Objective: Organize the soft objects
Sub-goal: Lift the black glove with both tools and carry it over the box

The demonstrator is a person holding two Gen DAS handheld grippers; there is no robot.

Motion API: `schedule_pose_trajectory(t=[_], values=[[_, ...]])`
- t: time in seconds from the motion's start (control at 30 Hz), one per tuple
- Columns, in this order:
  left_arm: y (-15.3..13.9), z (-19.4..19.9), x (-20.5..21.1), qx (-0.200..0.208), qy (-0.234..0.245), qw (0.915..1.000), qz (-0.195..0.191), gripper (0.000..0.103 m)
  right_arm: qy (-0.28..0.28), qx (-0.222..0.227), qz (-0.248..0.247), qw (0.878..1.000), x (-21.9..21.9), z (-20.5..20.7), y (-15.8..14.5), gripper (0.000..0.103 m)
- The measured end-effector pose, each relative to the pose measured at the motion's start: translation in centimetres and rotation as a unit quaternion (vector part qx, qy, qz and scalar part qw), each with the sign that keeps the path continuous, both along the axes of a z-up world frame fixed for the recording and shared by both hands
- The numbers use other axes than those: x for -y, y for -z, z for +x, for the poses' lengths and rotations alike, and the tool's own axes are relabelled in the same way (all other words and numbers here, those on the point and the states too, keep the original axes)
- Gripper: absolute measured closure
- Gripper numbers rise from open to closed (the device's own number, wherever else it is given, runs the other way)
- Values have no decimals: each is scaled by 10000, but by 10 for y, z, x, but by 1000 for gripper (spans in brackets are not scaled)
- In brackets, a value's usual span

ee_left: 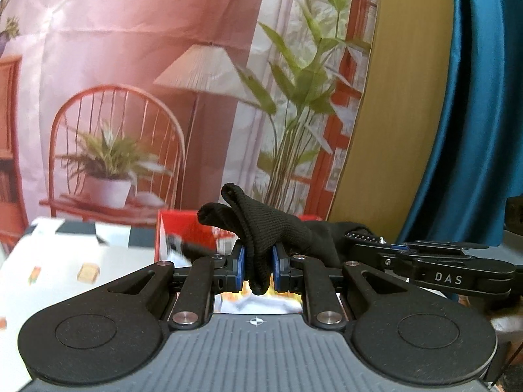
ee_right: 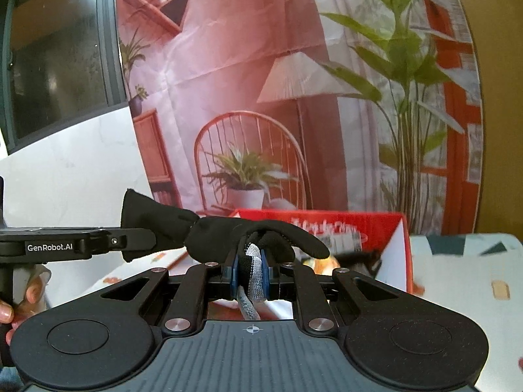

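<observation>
A black knit glove (ee_left: 261, 228) is stretched in the air between both grippers. My left gripper (ee_left: 258, 263) is shut on its finger end, and two fingers of the glove stick up above the blue pads. My right gripper (ee_right: 250, 272) is shut on the cuff end, where a grey and white band (ee_right: 253, 272) shows between the pads. In the right wrist view the glove (ee_right: 212, 232) runs left to the left gripper (ee_right: 137, 238). In the left wrist view the right gripper (ee_left: 369, 241) comes in from the right.
A red open box (ee_right: 400, 248) stands on the patterned white tablecloth (ee_left: 65, 271) just beyond the grippers, with dark items inside. A printed backdrop (ee_left: 147, 81) hangs behind the table. A blue curtain (ee_left: 480, 114) is at the right. A window (ee_right: 55, 55) is at the left.
</observation>
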State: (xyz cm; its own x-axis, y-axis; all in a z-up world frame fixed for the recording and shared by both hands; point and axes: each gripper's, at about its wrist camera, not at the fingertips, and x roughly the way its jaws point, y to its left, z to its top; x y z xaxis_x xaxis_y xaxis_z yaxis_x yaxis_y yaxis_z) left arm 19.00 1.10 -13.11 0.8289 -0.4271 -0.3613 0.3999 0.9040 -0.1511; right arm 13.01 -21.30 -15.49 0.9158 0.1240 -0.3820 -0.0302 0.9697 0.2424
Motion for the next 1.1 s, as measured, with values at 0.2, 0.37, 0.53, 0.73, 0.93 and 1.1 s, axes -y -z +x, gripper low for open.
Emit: schedule_pose_trajectory(t=[0.2, 0.37, 0.53, 0.73, 0.93, 1.1], values=[[-9, 42, 9, -135, 136, 9998, 100, 86, 12, -87, -106, 9999, 18, 42, -14, 90], [6, 77, 14, -600, 166, 9979, 194, 86, 82, -391, 26, 9992, 35, 73, -4, 90], [33, 105, 21, -1211, 182, 9919, 348, 86, 156, -920, 327, 9951, 46, 95, 25, 90], [61, 124, 31, -1662, 317, 9823, 805, 86, 6, -1503, 357, 9880, 41, 110, 57, 91], [77, 143, 33, -2012, 283, 9747, 937, 86, 118, -1996, 464, 9787, 46, 129, 77, 91], [91, 156, 32, -2281, 132, 9691, 929, 85, 270, -2315, 432, 9715, 48, 143, 86, 91]])
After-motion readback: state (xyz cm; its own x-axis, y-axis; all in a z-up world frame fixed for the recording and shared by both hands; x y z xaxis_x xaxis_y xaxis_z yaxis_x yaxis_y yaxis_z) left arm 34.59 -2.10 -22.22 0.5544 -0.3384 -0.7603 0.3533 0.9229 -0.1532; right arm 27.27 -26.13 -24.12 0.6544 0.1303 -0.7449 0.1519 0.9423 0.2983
